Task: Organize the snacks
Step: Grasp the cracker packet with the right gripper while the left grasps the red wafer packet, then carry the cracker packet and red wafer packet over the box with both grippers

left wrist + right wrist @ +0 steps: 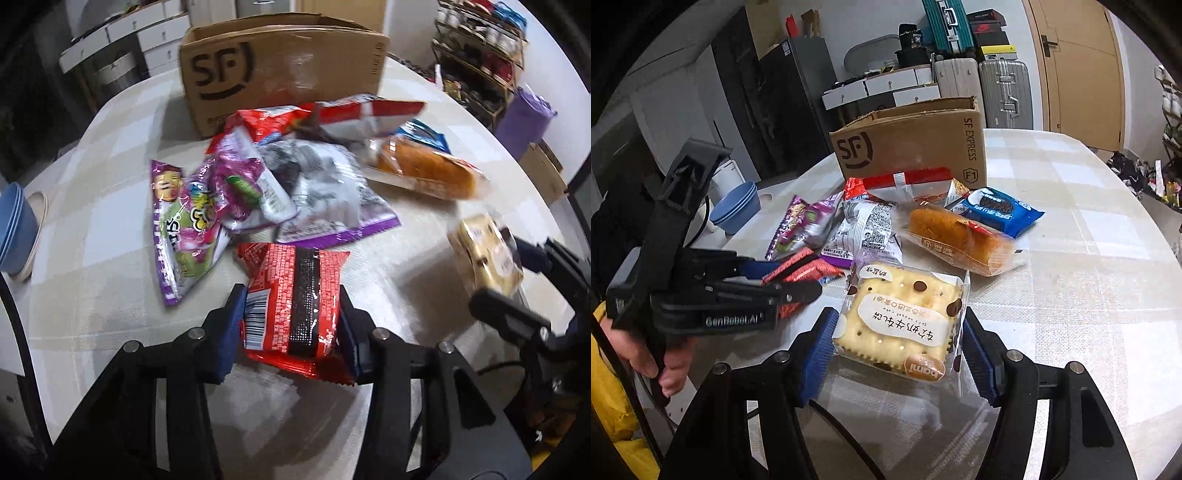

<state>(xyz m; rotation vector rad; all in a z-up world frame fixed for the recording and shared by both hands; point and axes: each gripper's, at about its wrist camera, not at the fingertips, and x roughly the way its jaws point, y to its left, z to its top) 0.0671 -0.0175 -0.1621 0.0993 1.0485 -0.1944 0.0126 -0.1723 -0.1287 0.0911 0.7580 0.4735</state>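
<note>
The left gripper (290, 314) has its fingers clamped on the red snack packet (295, 299); the right gripper (899, 349) pinches the cracker pack (901, 325), both low over the tabletop (1071, 258). Lift each clear of the snack pile (266, 184) before carrying to the cardboard box (280, 66), keeping the squeeze gentle.

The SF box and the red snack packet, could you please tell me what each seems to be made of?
SF box: brown corrugated cardboard, matte, by its ragged torn top edge and printed black logo. Red snack packet: thin plastic film, probably foil-lined, glossy, by its bright glints, crinkles and crimped end seal.
</note>
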